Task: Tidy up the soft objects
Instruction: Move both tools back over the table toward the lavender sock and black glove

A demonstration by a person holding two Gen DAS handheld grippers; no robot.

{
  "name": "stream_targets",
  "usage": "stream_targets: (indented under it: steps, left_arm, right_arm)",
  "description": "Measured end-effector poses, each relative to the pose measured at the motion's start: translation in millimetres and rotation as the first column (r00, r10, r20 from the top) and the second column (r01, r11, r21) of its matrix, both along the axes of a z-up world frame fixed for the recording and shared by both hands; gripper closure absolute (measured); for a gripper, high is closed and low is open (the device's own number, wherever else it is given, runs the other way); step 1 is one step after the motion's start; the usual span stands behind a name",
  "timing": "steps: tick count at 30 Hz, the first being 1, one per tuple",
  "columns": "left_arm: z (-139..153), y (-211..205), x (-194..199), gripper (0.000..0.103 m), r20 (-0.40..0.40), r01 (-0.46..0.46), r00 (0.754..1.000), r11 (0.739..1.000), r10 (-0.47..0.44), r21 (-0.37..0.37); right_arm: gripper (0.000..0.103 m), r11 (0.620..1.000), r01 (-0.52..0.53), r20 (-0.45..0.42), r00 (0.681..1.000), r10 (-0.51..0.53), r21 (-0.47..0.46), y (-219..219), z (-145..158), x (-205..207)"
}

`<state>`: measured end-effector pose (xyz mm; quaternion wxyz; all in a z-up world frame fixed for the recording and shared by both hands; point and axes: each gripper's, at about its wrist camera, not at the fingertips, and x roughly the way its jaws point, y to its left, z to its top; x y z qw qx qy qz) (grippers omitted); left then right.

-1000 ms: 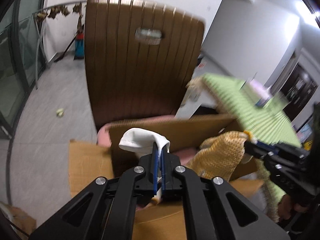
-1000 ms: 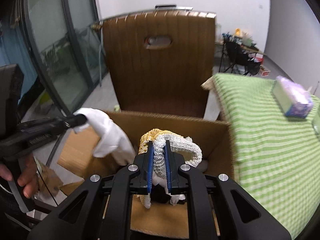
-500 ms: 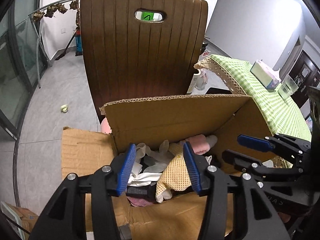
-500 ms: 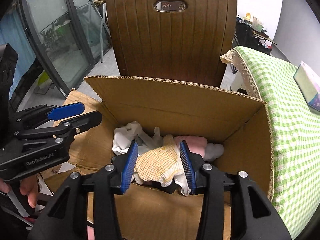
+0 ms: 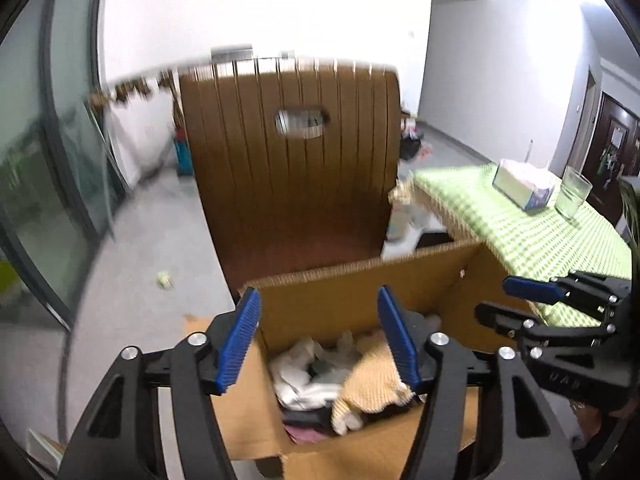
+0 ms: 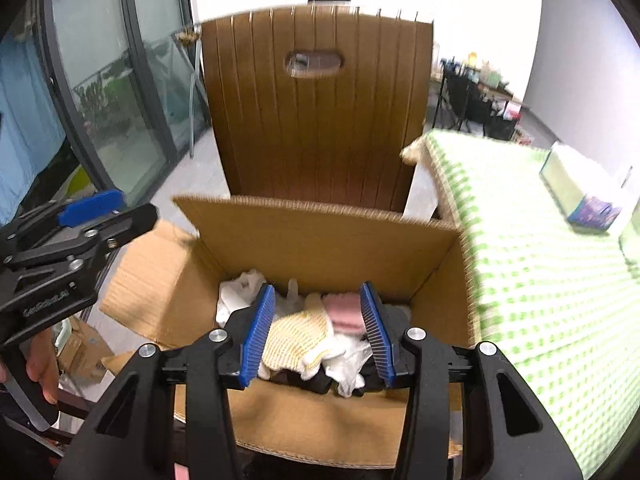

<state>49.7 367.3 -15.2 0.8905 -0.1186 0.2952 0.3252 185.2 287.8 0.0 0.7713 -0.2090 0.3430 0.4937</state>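
The cardboard box (image 6: 320, 236) holds gloves (image 6: 298, 338) and rags; a brown chair (image 6: 316, 120) stands behind the box, a green checked table (image 6: 540, 280) beside it. Both the left gripper (image 5: 320, 340) and right gripper (image 6: 318, 332) hang spread, empty, above the box.

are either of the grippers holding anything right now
No. The left gripper and the right gripper are both open and empty above the cardboard box; the yellow glove lies inside it.

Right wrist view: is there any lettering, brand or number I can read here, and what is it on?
"GenRobot.AI": pale lettering on the black body of the left gripper, blurred, only just legible.
Tissue box on the green checked tablecloth: its print is too blurred to read.
Cardboard box: no print shows.
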Motion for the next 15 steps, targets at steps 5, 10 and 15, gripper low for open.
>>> stream_targets:
  steps: [5,10,15]
  left_arm:
    - [33.0,-19.3,-18.0,0.038,0.12,-0.061,0.991,0.995,0.051,0.082]
    - [53.3,-44.2,-35.8,0.025,0.252,-0.161,0.962,0.966,0.107,0.203]
    - [60.0,-66.6,-44.6,0.018,0.32,-0.171,0.944,0.95,0.083,0.259]
  right_arm:
    - [0.048,0.99,0.012,0.08,0.996,-0.024,0.143,-23.6,34.6,-5.1]
    - [0.028,0.953,0.006,0.203,0.977,-0.07,0.303,-57.0,57.9,-16.6]
    - [0.021,0.921,0.002,0.24,0.965,-0.103,0.389,-84.7,67.9,-18.1]
